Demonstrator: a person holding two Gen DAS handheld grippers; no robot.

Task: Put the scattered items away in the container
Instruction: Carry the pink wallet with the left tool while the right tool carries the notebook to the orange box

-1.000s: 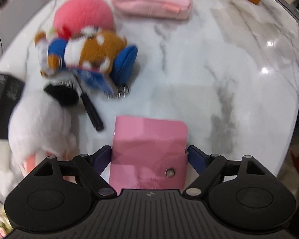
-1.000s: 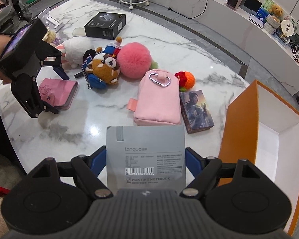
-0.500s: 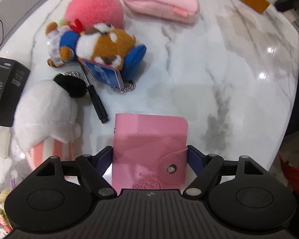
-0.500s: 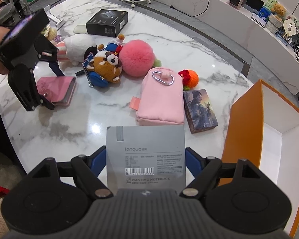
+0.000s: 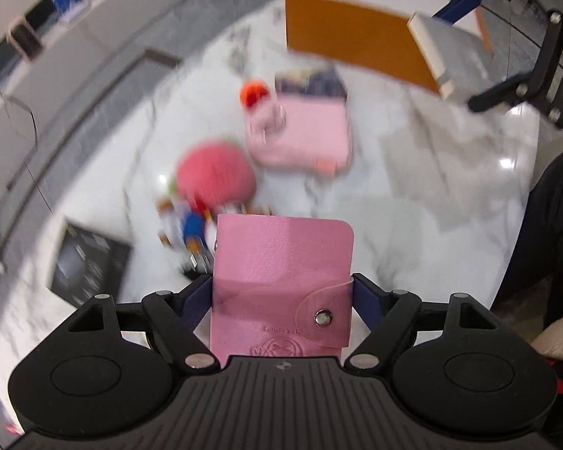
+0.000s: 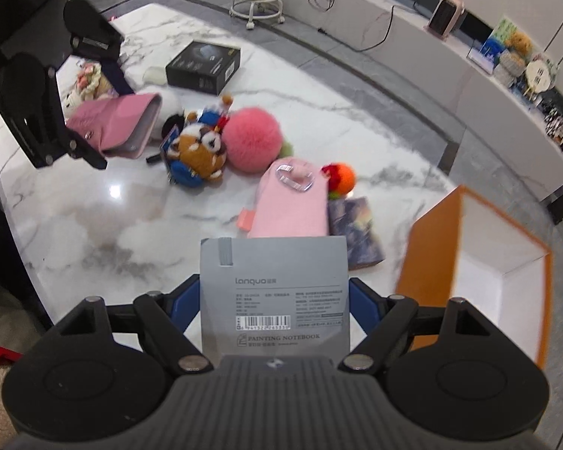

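Left wrist view: my left gripper (image 5: 281,292) pinched the pink card wallet (image 5: 281,285) between its two pads, raised clear of the marble table (image 5: 431,195), with the orange container (image 5: 349,41) at the far side and my right gripper (image 5: 480,48) holding the grey notebook (image 5: 450,45) at upper right; the background was motion-blurred. Right wrist view: my right gripper (image 6: 274,300) clamped the grey notebook (image 6: 274,292) by its side edges above the table (image 6: 131,225), the open orange container (image 6: 469,262) stood to the right, the pink pouch (image 6: 292,206), pink pom-pom (image 6: 253,144), plush toy (image 6: 199,153) and black box (image 6: 204,63) lay beyond, and my left gripper (image 6: 105,120) held the wallet (image 6: 120,123) at far left.
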